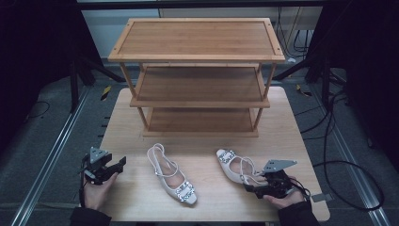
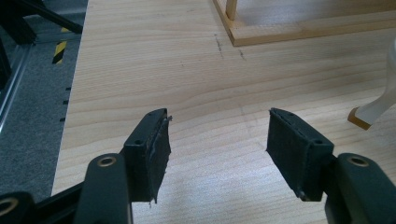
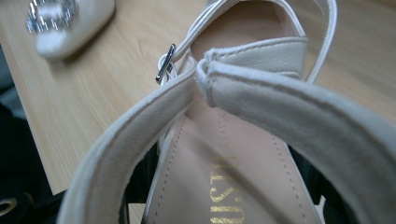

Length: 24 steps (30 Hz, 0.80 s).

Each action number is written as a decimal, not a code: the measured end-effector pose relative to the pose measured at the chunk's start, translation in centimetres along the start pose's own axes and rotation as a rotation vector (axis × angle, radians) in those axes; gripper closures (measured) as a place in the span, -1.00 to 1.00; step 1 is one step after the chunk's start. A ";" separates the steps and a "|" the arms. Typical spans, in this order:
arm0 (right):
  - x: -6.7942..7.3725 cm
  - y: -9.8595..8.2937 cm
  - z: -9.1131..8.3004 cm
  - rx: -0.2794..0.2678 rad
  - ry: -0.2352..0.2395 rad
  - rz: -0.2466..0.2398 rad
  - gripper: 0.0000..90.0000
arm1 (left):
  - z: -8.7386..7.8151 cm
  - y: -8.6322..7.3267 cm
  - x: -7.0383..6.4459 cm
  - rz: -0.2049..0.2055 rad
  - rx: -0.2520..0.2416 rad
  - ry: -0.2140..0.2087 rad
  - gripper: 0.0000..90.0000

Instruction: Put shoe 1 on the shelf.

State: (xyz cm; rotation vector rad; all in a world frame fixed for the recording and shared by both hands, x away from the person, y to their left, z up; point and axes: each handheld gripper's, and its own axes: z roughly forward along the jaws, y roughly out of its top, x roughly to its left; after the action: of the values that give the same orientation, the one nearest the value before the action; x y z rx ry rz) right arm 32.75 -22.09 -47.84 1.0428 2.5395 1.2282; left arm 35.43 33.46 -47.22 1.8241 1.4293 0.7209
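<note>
Your right gripper sits at the near right of the table, at the heel end of the right shoe. In the right gripper view the heel strap arches right over the lens, with the insole and its gold lettering running between the black jaws on either side. The jaws flank the heel, but I can't tell whether they are clamped on it or just around it.

The right shoe lies flat, jewelled toe pointing far-left, heel toward you.

Your left gripper is at the near left, jaws spread wide over bare wood and holding nothing. Left gripper view confirms it: pads well apart, tabletop between them.

The left shoe lies between your two grippers, jewelled toe near-right, heel strap far-left, and it touches neither gripper nor the other shoe.

The three-tier wooden rack stands at the far middle of the table.
</note>
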 end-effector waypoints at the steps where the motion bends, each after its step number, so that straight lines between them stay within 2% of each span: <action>1: 0.0 0.1 -0.2 -0.016 -0.005 0.006 -0.13 | 0.0 0.0 0.0 0.001 -0.001 0.001 -0.15; 5: 0.7 1.2 -0.6 -0.092 -0.053 0.023 -0.14 | 0.0 0.0 -0.1 0.004 -0.003 0.001 -0.15; 9: 1.4 3.0 0.1 -0.150 -0.082 0.055 -0.14 | 0.0 0.0 -0.1 -0.001 -0.006 0.002 -0.16; 12: 1.9 4.9 1.6 -0.164 -0.113 0.079 -0.14 | -0.1 0.0 0.0 -0.005 -0.013 0.001 -0.16; 13: 1.9 4.9 1.6 -0.164 -0.113 0.079 -0.14 | -0.1 0.0 0.0 -0.005 -0.013 0.001 -0.16; 14: 2.0 6.0 2.7 -0.168 -0.135 0.085 -0.14 | -0.2 0.1 0.0 0.000 -0.015 0.002 -0.16; 15: 2.1 6.5 3.2 -0.168 -0.142 0.088 -0.14 | -0.3 0.1 0.1 -0.001 -0.015 0.003 -0.16; 24: 2.0 10.6 7.8 -0.165 -0.184 0.108 -0.14 | -0.4 0.0 0.4 -0.011 -0.027 0.012 -0.16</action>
State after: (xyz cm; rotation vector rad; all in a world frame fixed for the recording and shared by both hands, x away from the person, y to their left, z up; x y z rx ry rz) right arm 39.97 -11.29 -44.91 1.2072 2.2309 1.2787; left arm 35.22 33.88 -46.94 1.7932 1.4292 0.7434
